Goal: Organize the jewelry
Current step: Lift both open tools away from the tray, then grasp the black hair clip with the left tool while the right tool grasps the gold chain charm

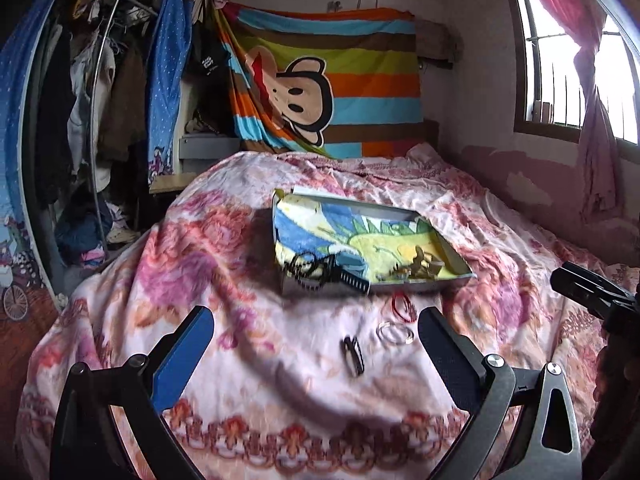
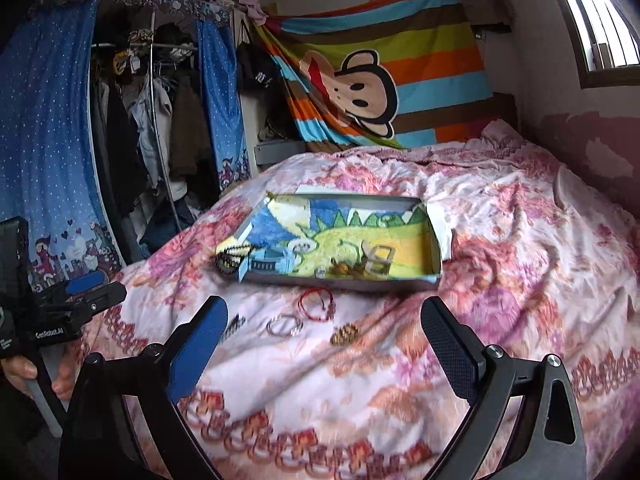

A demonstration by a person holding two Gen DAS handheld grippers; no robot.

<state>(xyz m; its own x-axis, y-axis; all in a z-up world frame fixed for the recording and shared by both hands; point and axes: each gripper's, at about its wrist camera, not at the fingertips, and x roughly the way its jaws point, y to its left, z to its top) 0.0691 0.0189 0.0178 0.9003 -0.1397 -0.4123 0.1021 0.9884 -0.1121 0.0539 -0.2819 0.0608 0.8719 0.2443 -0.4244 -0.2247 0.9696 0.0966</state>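
Note:
A shallow grey box (image 1: 404, 286) (image 2: 372, 283) lined with a dinosaur-print cloth lies on the bed. Inside it are a black bead necklace (image 1: 308, 274) (image 2: 228, 260) and gold pieces (image 1: 420, 266) (image 2: 352, 268). On the quilt in front of the box lie a red bracelet (image 1: 402, 306) (image 2: 316, 304), a clear ring bracelet (image 1: 394, 333) (image 2: 284, 326), a black hair clip (image 1: 352, 356) (image 2: 236, 325) and a gold clip (image 2: 344, 334). My left gripper (image 1: 316, 314) (image 2: 94, 290) stands open above the quilt, short of the clip. My right gripper (image 2: 324, 306) (image 1: 588, 294) is open and holds nothing.
The pink floral quilt (image 1: 248, 380) (image 2: 520, 280) covers the whole bed. A clothes rack with blue curtains (image 1: 164, 80) (image 2: 44, 140) stands to the left, a striped monkey blanket (image 1: 320, 80) hangs at the head, a window (image 1: 560, 60) is on the right. A hand (image 2: 20, 372) holds the left gripper's handle.

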